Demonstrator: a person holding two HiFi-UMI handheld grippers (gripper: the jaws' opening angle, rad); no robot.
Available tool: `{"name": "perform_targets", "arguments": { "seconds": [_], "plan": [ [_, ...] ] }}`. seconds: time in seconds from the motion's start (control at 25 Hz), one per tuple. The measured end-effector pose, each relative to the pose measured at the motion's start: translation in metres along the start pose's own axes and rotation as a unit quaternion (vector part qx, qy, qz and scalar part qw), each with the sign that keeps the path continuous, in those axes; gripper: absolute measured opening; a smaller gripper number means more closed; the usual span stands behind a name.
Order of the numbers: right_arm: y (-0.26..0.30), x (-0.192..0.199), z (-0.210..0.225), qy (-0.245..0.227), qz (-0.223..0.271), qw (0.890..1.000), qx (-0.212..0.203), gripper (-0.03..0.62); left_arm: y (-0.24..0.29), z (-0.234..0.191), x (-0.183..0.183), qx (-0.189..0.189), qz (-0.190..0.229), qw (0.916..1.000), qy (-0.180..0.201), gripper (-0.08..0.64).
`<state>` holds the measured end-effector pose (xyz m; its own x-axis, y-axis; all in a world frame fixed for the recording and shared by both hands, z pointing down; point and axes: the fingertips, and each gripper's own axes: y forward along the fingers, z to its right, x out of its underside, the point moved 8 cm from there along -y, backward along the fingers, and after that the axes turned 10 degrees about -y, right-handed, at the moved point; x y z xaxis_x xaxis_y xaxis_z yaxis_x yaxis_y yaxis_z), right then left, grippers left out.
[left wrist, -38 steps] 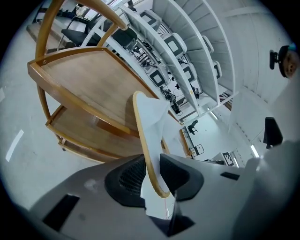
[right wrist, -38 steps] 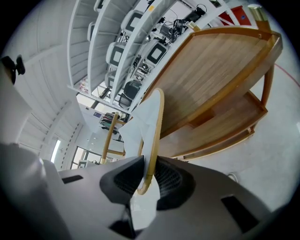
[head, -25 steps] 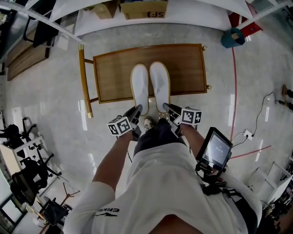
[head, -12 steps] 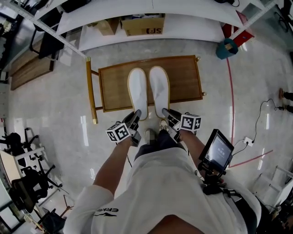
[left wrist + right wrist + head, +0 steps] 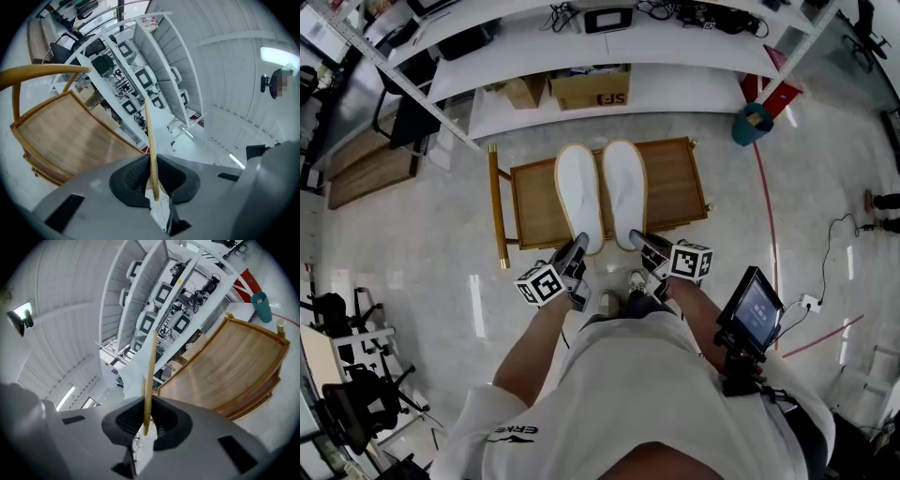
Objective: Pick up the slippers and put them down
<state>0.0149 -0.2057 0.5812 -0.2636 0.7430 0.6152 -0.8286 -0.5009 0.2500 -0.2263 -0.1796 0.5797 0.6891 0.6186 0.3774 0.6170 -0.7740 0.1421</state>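
Note:
Two white slippers with tan rims hang side by side over a wooden chair seat (image 5: 675,187), the left slipper (image 5: 578,195) and the right slipper (image 5: 624,190). My left gripper (image 5: 579,247) is shut on the heel of the left slipper. My right gripper (image 5: 639,241) is shut on the heel of the right one. In the left gripper view the left slipper (image 5: 149,140) shows edge-on as a thin tan strip pinched in the gripper (image 5: 152,180). The right gripper view shows the right slipper (image 5: 150,371) the same way in its gripper (image 5: 146,420).
The chair's curved back rail (image 5: 497,208) runs along its left side. Cardboard boxes (image 5: 592,89) sit under a white shelf behind it. A teal bucket (image 5: 753,122) stands at the right. A screen device (image 5: 752,314) hangs by the person's right hip. Black stands (image 5: 347,375) crowd the left floor.
Both grippers have risen with the slippers held in them. The slippers' toes now reach past the chair's far edge, and the chair looks smaller below.

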Motion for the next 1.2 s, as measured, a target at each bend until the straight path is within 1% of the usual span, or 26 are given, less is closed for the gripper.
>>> {"name": "perform_targets", "arguments": {
  "seconds": [0.12, 0.32, 0.56, 0.84, 1.2],
  "plan": [
    [-0.005, -0.011, -0.017, -0.015, 0.012, 1.0, -0.008, 0.034, -0.005, 0.017, -0.006, 0.016, 0.013, 0.9998, 0.002, 0.034],
    [-0.013, -0.027, -0.047, -0.012, 0.041, 0.999, -0.034, 0.034, -0.014, 0.044, -0.013, 0.036, 0.027, 0.999, 0.008, 0.035],
    [-0.023, -0.046, -0.069, -0.03, 0.06, 0.996, -0.057, 0.034, -0.015, 0.068, -0.015, 0.058, 0.04, 0.9974, 0.018, 0.035],
    [-0.029, -0.053, -0.081, -0.047, 0.074, 0.994, -0.066, 0.034, -0.017, 0.075, -0.017, 0.071, 0.049, 0.9961, 0.021, 0.034],
    [-0.032, -0.055, -0.083, -0.053, 0.075, 0.994, -0.066, 0.034, -0.015, 0.078, -0.017, 0.08, 0.051, 0.9952, 0.026, 0.034]
  ]
}}
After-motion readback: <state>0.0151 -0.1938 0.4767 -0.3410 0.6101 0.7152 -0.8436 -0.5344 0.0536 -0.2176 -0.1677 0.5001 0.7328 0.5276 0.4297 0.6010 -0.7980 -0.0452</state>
